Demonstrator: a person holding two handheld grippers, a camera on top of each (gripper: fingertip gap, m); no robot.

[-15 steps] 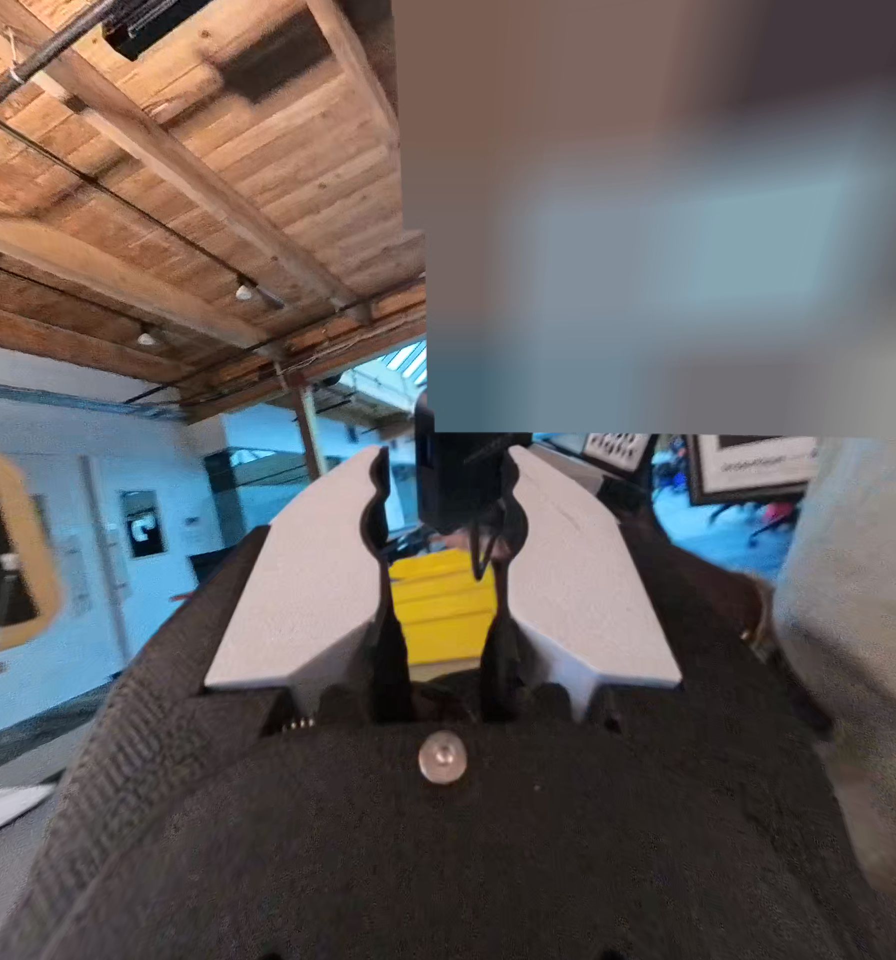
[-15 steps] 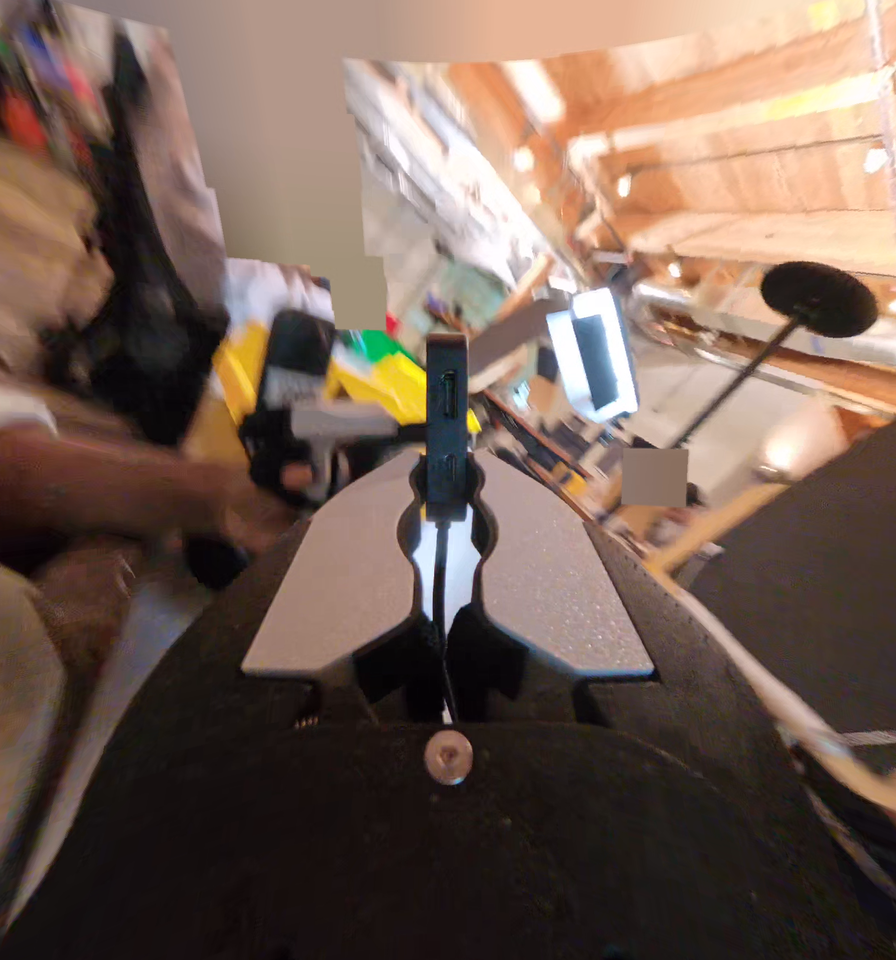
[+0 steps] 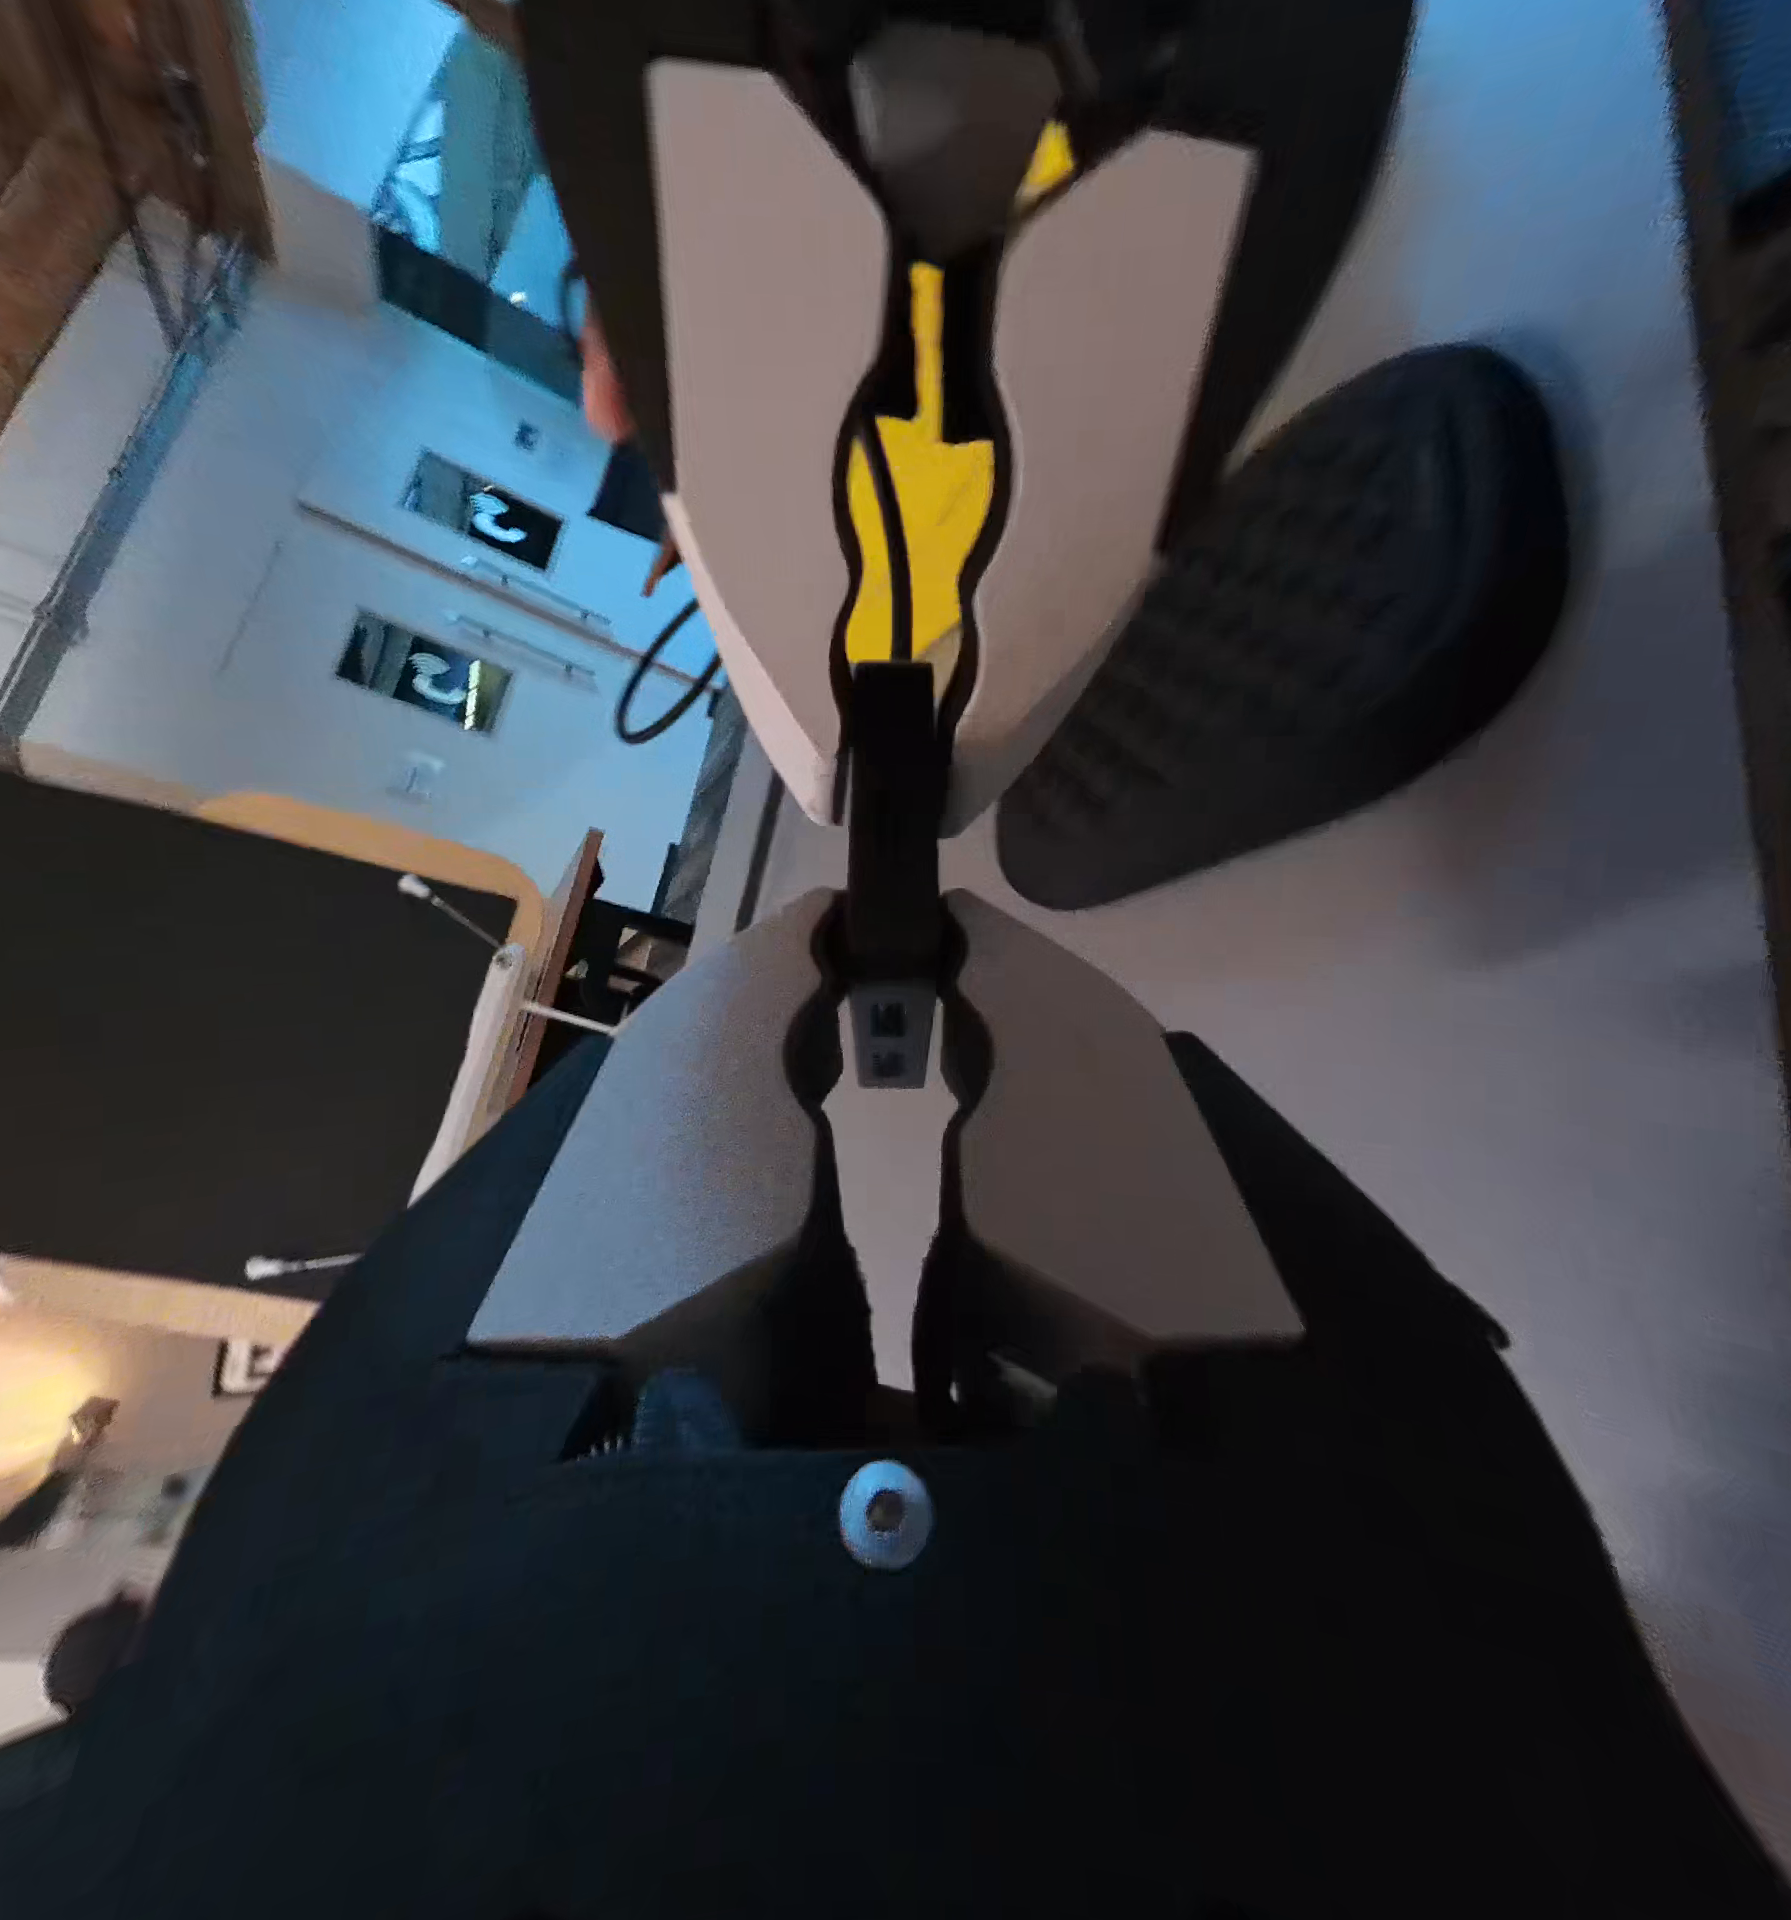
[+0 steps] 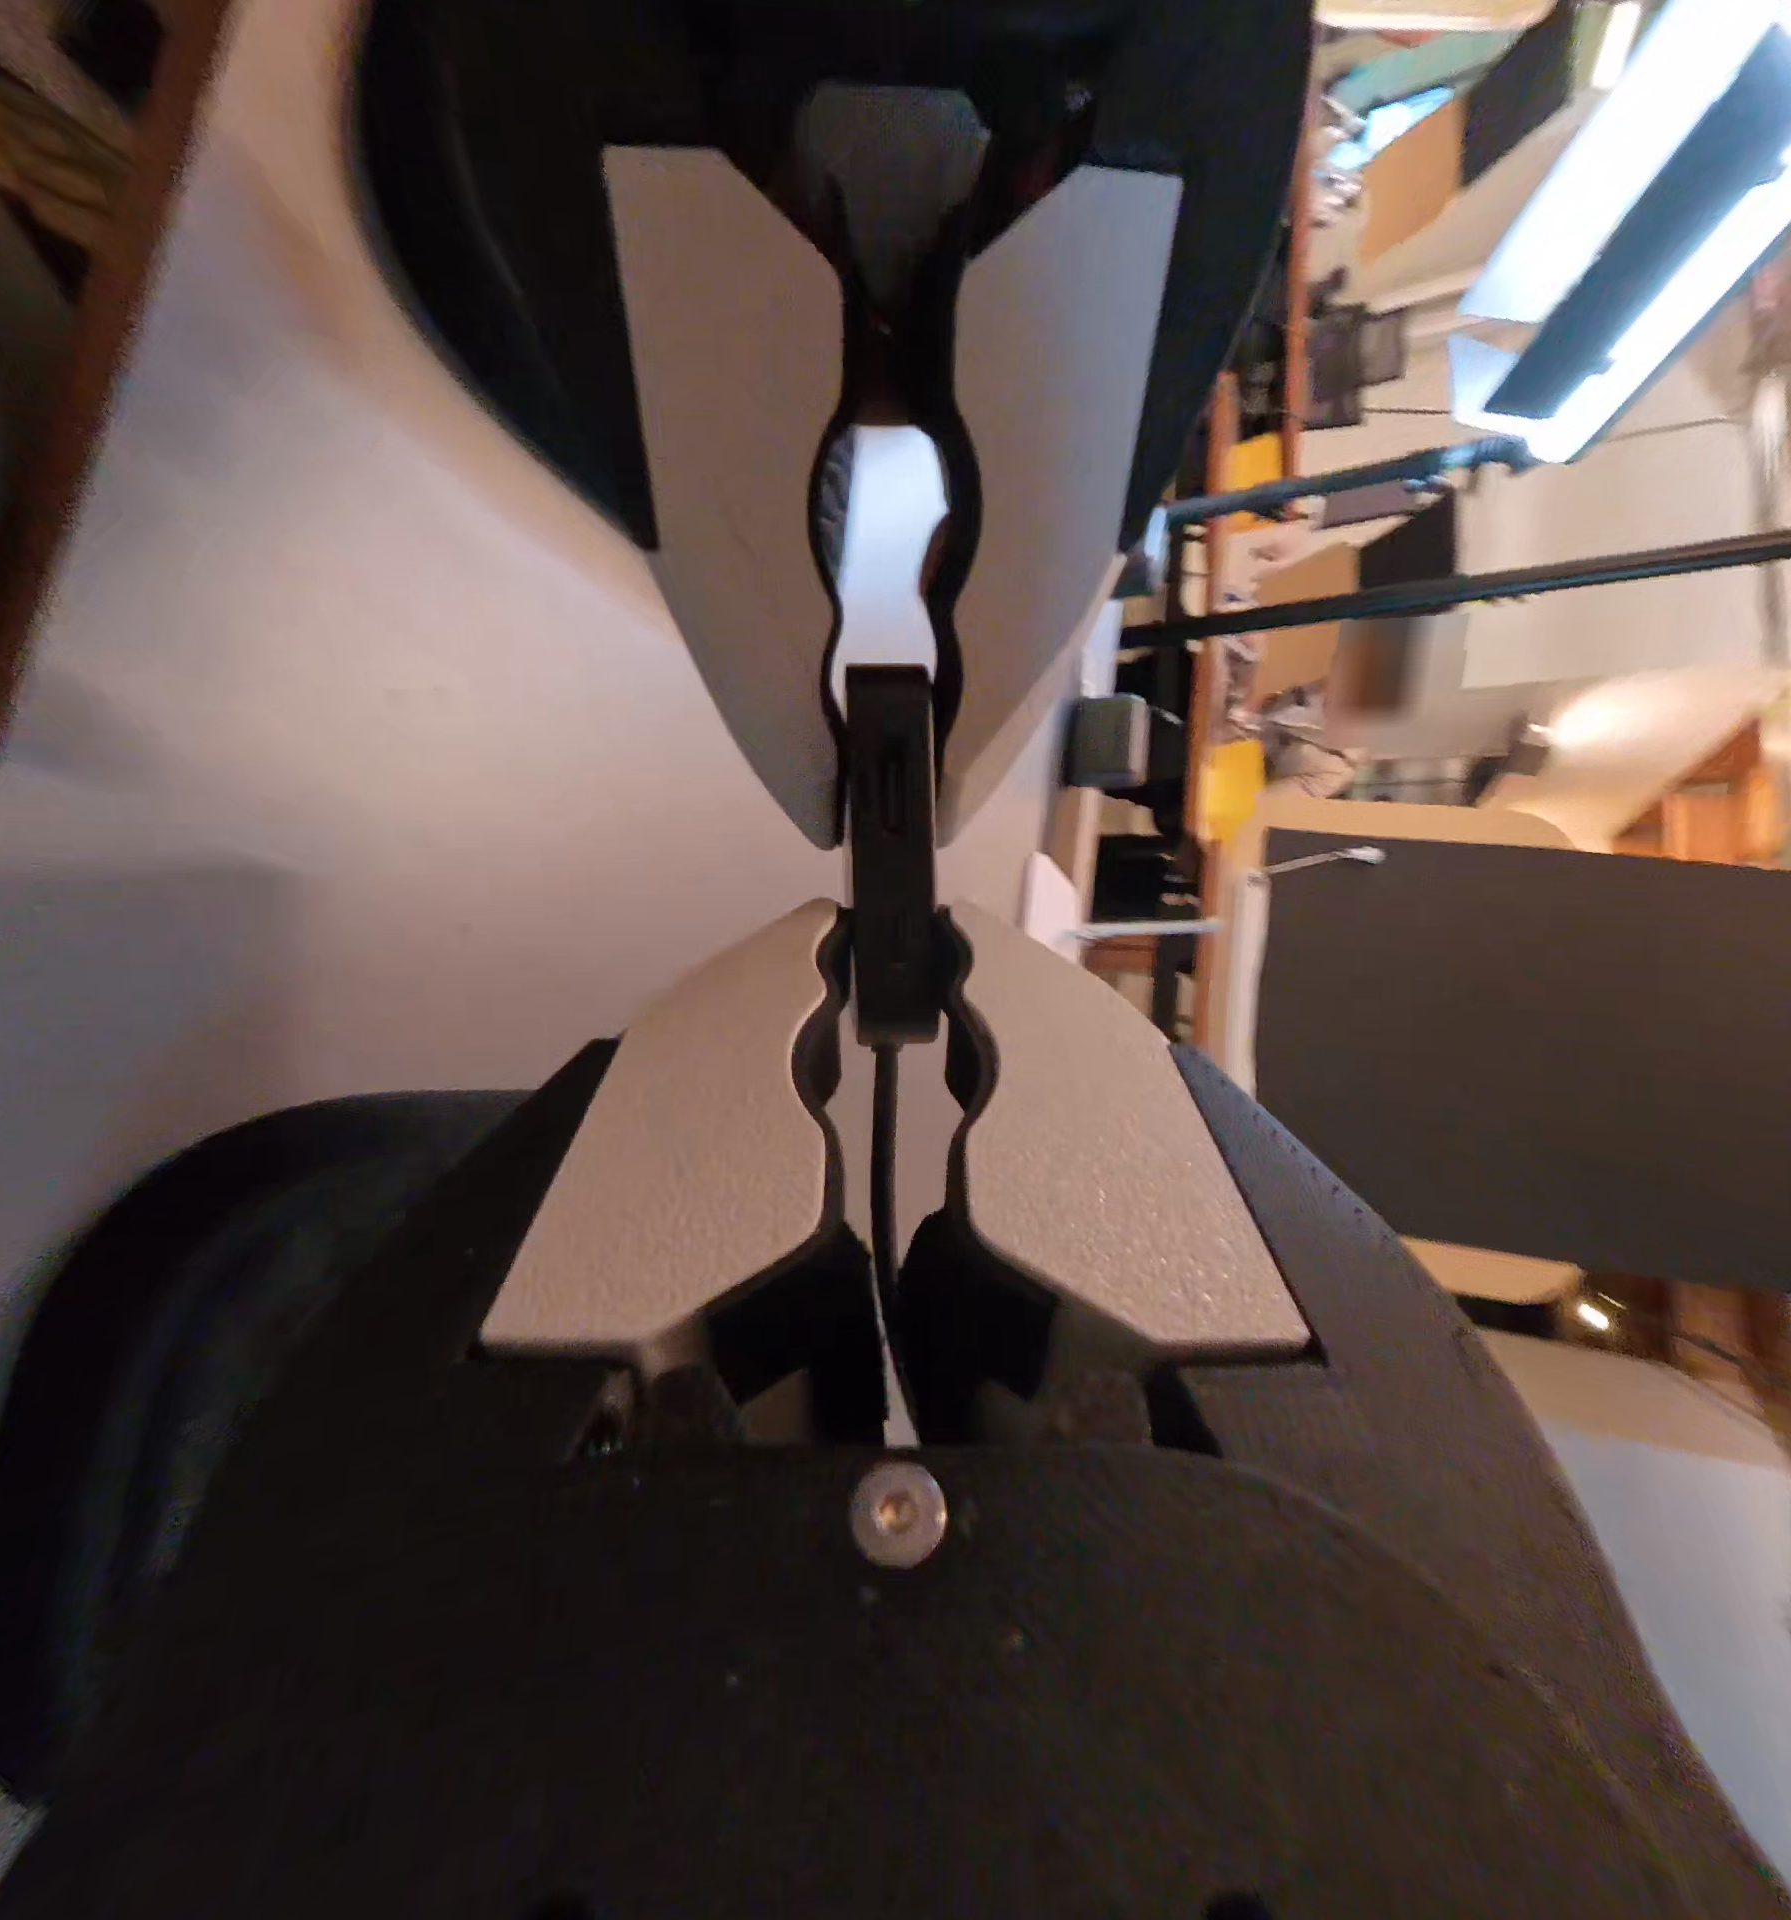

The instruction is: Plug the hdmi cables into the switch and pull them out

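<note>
Now both claws meet nose to nose, and between them sits the switch (image 3: 891,831), a slim black block seen edge-on, held off the white bench (image 3: 1390,1091). From the left wrist view, the left claw (image 3: 889,966) is clenched on the near end of the switch, where a grey end face with two small dark marks peeks out between the fingers (image 3: 693,1122). The right claw (image 3: 896,790) comes down from the top of that view, pinching the far end, with a thin black cable (image 3: 886,540) trailing back through its gap against something yellow.

Over to the right wrist view: the right claw (image 4: 896,971) grips the switch (image 4: 891,821) at its near end, and a narrow slot-like port shows along the black edge. A thin black cable (image 4: 883,1164) runs from the switch's near end back between the fingers (image 4: 683,1153). The left claw (image 4: 886,800) closes on the far end. A dark ribbed pad (image 3: 1306,644) lies on the bench beside the claws.
</note>
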